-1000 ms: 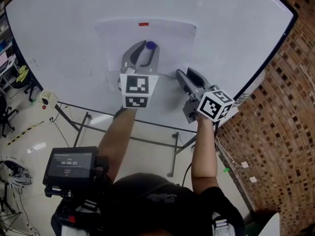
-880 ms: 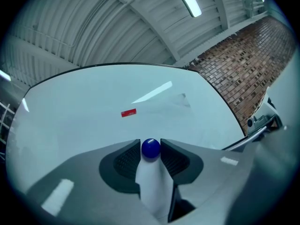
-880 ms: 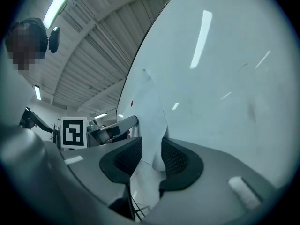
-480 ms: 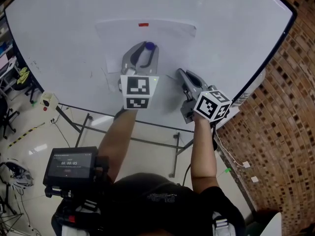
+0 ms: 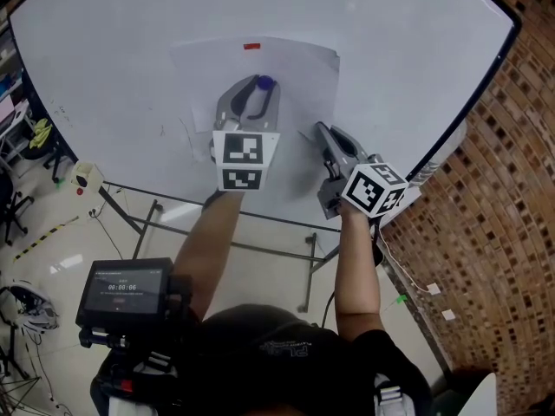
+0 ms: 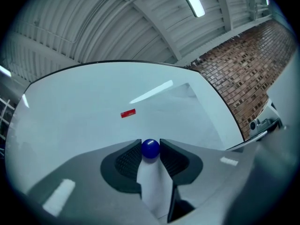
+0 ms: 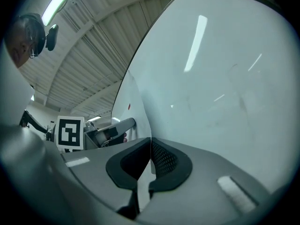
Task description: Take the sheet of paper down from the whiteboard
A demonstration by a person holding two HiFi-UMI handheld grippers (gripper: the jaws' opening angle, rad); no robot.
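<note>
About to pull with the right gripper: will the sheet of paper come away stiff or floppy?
Probably floppy and very light: the sheet of paper is thin and its right edge bows off the whiteboard where the right gripper pinches it. Tearing seems possible if yanked: a red tab pins its top, and the left gripper grips a blue knob on it.

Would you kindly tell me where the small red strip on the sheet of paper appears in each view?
Head view: red strip, top centre, on the sheet of paper's upper edge.
Left gripper view: strip left of centre, mid-height.
Right gripper view: a tiny fleck left of centre.
Shared landmark: the whiteboard.
</note>
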